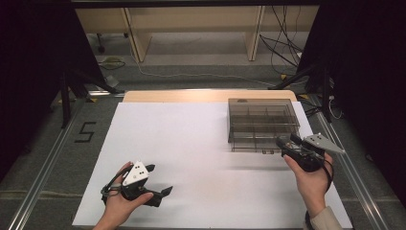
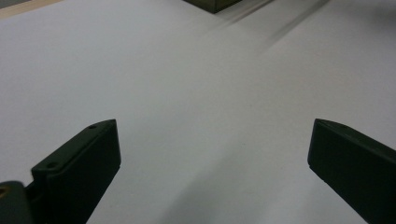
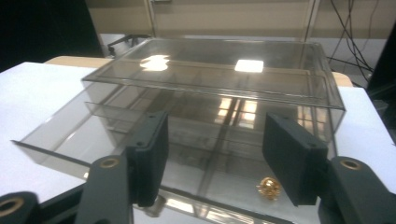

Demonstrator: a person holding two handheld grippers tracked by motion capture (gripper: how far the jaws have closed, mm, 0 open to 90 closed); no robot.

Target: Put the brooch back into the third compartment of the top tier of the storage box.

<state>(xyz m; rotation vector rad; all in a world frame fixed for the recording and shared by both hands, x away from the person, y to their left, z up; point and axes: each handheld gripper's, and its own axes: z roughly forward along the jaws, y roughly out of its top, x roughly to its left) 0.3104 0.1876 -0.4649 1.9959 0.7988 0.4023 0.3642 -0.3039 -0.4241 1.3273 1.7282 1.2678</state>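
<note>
Right gripper [image 1: 285, 143] at about four o'clock on the white sheet [image 1: 191, 158], held in the person's right hand [image 1: 309, 179], nose aimed toward eleven o'clock at the smoky clear drawer box [image 1: 262, 122]. Jaws parted to a middling gap, nothing pinched between the pads. In the right gripper view, right gripper [image 3: 212, 156] poised just at the front edge of the pulled-out drawer tray [image 3: 70, 140], black fingers [image 3: 152, 154] either side of the middle divider; contact with the tray front impossible to tell. Small gold ornament [image 3: 269, 187] lying in the tray's near compartment at five o'clock, just beside the far-side finger. Lid reflecting two bright ceiling lights.

Left gripper [image 1: 162, 181] at about seven o'clock on the sheet, resting in the left hand [image 1: 119, 203], grey three-cornered plate on top, well apart from the box. Jaws spread wide and empty; in the left gripper view, left gripper [image 2: 215, 149] over bare white sheet [image 2: 187, 93], a corner of the drawer box [image 2: 212, 4] at twelve o'clock.

Box itself at two o'clock on the sheet, near its far right edge.
</note>
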